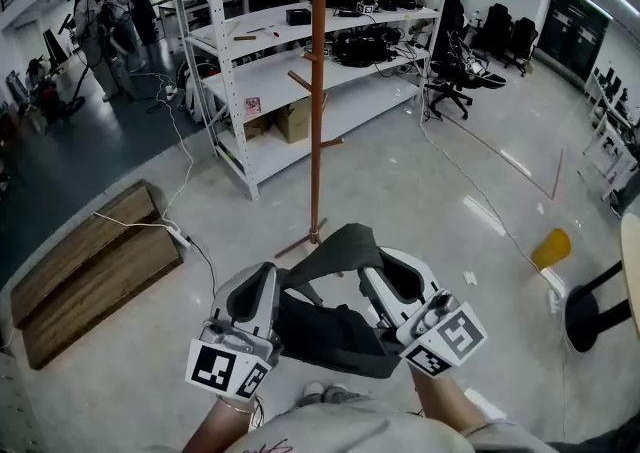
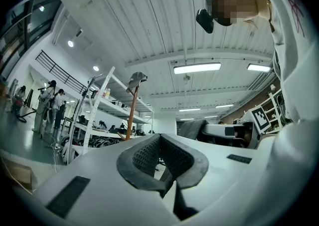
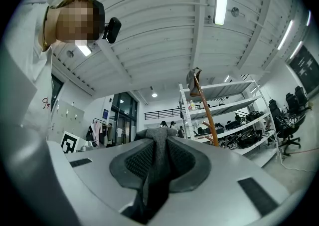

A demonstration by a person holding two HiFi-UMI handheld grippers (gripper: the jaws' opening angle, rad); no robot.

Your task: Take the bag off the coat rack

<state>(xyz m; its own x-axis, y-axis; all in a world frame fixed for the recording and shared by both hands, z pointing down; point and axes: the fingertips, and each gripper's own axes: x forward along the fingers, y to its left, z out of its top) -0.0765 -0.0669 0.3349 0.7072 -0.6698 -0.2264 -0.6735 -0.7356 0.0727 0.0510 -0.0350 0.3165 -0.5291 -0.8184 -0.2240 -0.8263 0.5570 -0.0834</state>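
Bag: The dark bag (image 1: 330, 333) is off the coat rack (image 1: 317, 91). It hangs between the two grippers, close in front of the person and well apart from the pole.
Left gripper: The left gripper (image 1: 256, 286) has its pads pressed together. In its own view only a thin dark edge shows between them. From above, a strap of the bag runs out of its jaws, so I judge that it grips the bag.
Right gripper: The right gripper (image 1: 392, 277) is closed on the grey strap (image 3: 158, 155), which stands plainly between its pads.
Step in hand: I think it is carrying the bag away from the rack; the task looks almost finished.
How to do it well: Hold both grips firm and at the same height, so the bag does not tip. Do not pull the two hands apart, because the strap could slide out of the pads.
On the rack: A grey thing, perhaps a cap (image 2: 137, 77), sits on top of the pole.
Around: A white shelf unit (image 1: 330, 41) stands behind the rack, and wooden boards (image 1: 90, 261) lie at the left. There are office chairs (image 1: 455, 71) further back and a yellow object (image 1: 551, 246) on the floor at the right. Some people (image 1: 110, 1) stand far away.
In the way: The white cable (image 1: 180, 171) on the floor and the foot of the rack are the nearest things to catch a step forward.
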